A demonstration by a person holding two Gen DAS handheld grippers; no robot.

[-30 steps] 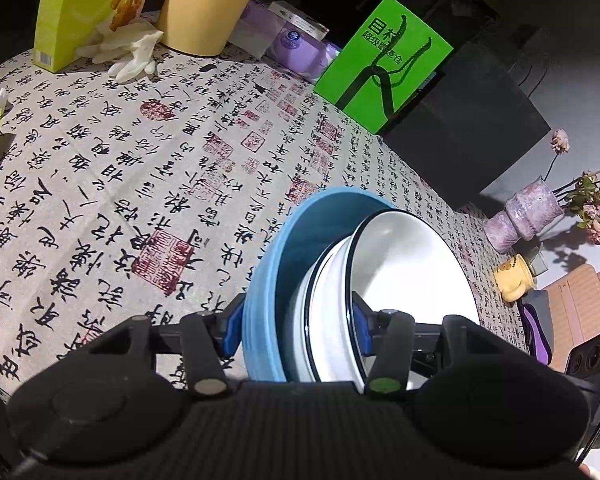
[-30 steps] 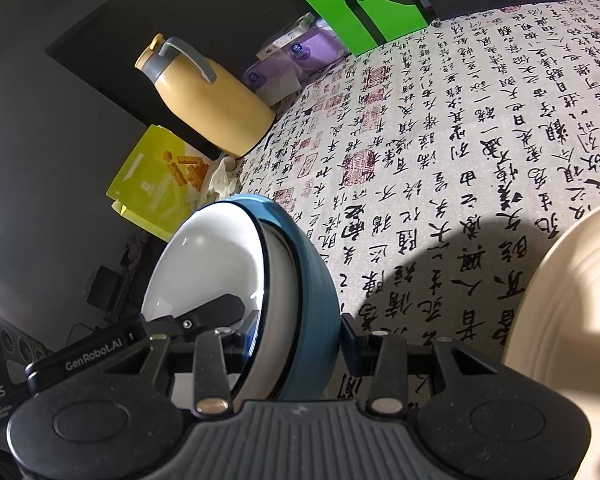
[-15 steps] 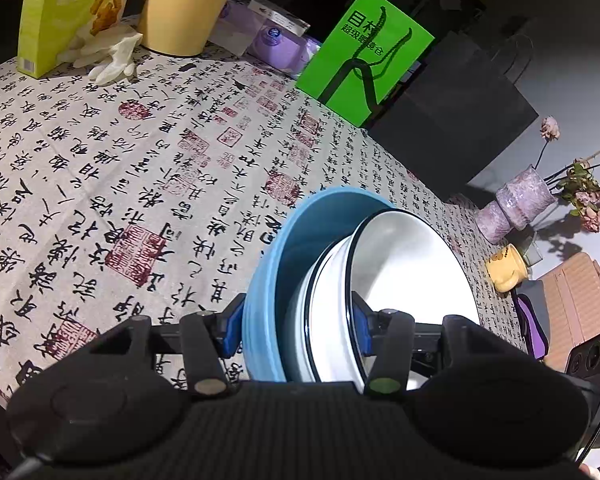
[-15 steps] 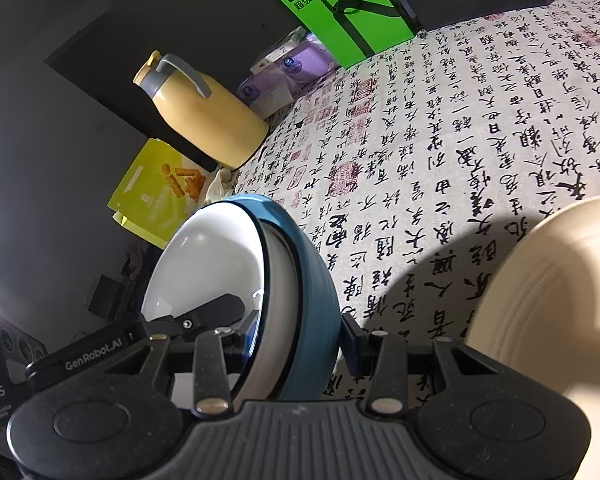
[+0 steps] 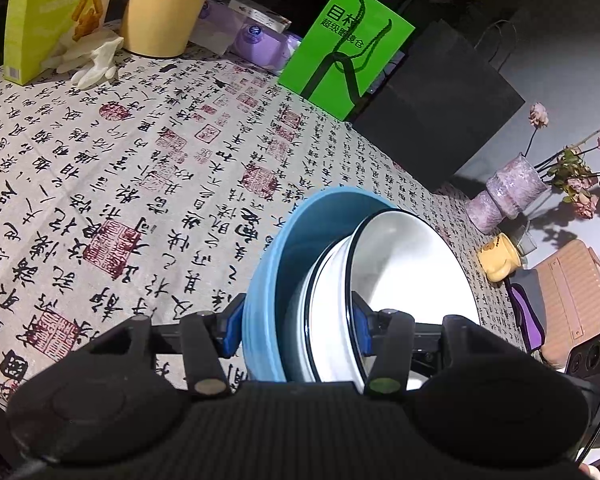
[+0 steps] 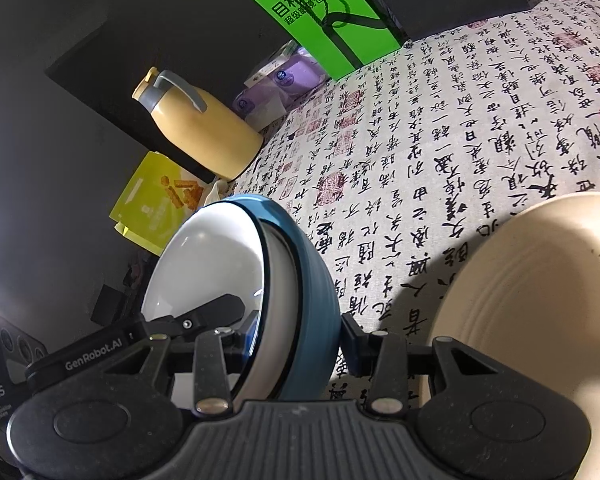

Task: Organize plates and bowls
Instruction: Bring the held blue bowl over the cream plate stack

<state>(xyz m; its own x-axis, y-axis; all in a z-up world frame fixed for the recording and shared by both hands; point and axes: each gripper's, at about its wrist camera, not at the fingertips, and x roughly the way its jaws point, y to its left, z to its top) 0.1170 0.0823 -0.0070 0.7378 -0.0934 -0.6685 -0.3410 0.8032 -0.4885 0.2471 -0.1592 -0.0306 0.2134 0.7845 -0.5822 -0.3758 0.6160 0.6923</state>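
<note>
A stack of nested bowls is held up above the table by both grippers: a light blue bowl (image 5: 272,264) on the outside with white black-rimmed bowls (image 5: 404,276) inside. My left gripper (image 5: 296,324) is shut on one side of the stack's rim. My right gripper (image 6: 296,344) is shut on the opposite side, where the blue bowl (image 6: 312,280) and a white bowl (image 6: 208,268) show. A cream ribbed plate (image 6: 540,300) lies on the tablecloth at the right of the right wrist view, close to the stack.
The calligraphy-print tablecloth (image 5: 140,168) covers the table. At the back stand a yellow jug (image 6: 204,132), a yellow-green snack box (image 5: 52,16), white gloves (image 5: 92,60), purple packs (image 5: 256,40), a green bag (image 5: 348,48) and a black bag (image 5: 436,96). A vase with flowers (image 5: 508,192) stands far right.
Both grippers carried the bowl stack toward the cream plate, which now fills more of the right wrist view. The grip on the stack is unchanged.
</note>
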